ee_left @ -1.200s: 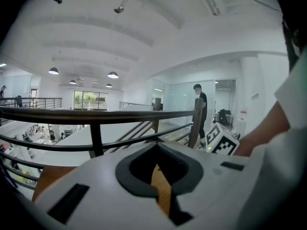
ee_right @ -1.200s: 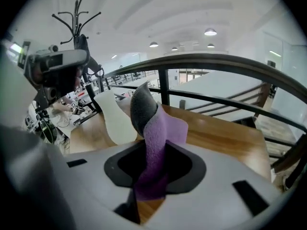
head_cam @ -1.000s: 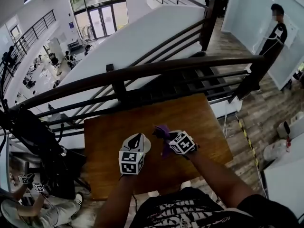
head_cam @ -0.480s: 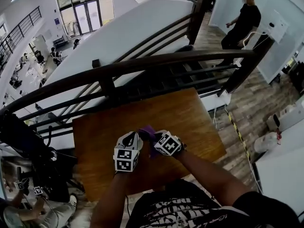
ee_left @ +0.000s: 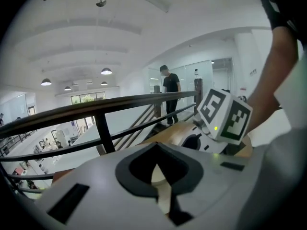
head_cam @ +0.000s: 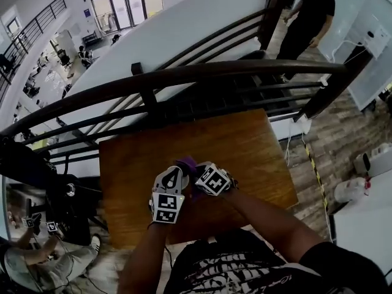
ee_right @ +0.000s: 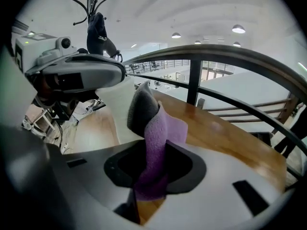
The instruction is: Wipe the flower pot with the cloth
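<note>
On the wooden table point(head_cam: 257, 146), near its front, my two grippers meet. My right gripper point(head_cam: 196, 173) is shut on a purple cloth point(head_cam: 187, 163). In the right gripper view the cloth point(ee_right: 156, 145) rises from between the jaws beside a grey fingertip point(ee_right: 140, 107). It hangs close to the cream flower pot point(ee_right: 112, 113), which sits under the left gripper's body point(ee_right: 72, 74). My left gripper point(head_cam: 174, 176) is shut on the pot. In the left gripper view the pot's cream wall point(ee_left: 156, 177) fills the gap between the jaws. From the head view the pot is hidden beneath the grippers.
A dark curved railing point(head_cam: 202, 75) runs just behind the table, with a staircase and a drop to a lower floor beyond. A person point(head_cam: 309, 11) stands past the railing at the upper right. A coat stand point(ee_right: 96, 18) is off to the left.
The right gripper with the cloth has moved left and slightly down, closing in on the left gripper. The left gripper has sunk a little. The person behind the railing has walked on.
</note>
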Motion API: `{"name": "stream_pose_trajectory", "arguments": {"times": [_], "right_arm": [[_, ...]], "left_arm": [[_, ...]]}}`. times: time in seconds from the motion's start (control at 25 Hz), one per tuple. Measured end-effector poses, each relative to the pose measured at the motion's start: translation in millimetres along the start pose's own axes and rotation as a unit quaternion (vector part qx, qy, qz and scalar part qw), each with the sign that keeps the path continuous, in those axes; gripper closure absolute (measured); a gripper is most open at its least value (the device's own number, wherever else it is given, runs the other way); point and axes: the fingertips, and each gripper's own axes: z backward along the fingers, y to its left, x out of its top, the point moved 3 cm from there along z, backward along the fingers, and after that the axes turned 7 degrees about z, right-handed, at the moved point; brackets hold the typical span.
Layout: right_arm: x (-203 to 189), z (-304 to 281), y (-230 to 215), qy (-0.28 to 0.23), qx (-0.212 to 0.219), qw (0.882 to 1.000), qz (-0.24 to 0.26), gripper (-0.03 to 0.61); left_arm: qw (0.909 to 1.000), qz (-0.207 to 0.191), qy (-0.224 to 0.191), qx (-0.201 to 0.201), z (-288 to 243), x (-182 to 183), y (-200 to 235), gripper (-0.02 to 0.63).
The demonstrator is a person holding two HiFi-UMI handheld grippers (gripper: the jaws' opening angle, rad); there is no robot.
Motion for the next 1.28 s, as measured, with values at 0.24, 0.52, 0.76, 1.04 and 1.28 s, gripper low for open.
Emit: {"name": "stream_pose_trajectory", "arguments": {"times": [0.24,0.52,0.76,1.04,1.28], "right_arm": [[-10.4,-1.4,13.5,0.014,0.026,0.999,0.034,0.485],[-28.1,2.1,53.6,0.011,0.068,0.997,0.036,0.483],[-14.2,-1.3,86.1,0.004,0.100,0.993,0.066,0.483],[-26.3,0.2,59.2,0.013,0.080,0.996,0.041,0.483],[-14.2,5.7,10.5,0.006,0.037,0.999,0.032,0.483]], "left_arm": [[0.9999,0.011,-0.002,0.009,-3.4,1.4,2.5,0.615],[0.9999,-0.006,0.003,0.016,-5.1,-2.1,2.1,0.615],[0.9999,0.004,0.006,0.009,-3.3,-3.9,2.3,0.615],[0.9999,-0.003,0.012,0.008,-3.5,-3.9,1.2,0.615],[0.9999,-0.003,0.011,0.008,-2.4,-5.6,0.4,0.615]]}}
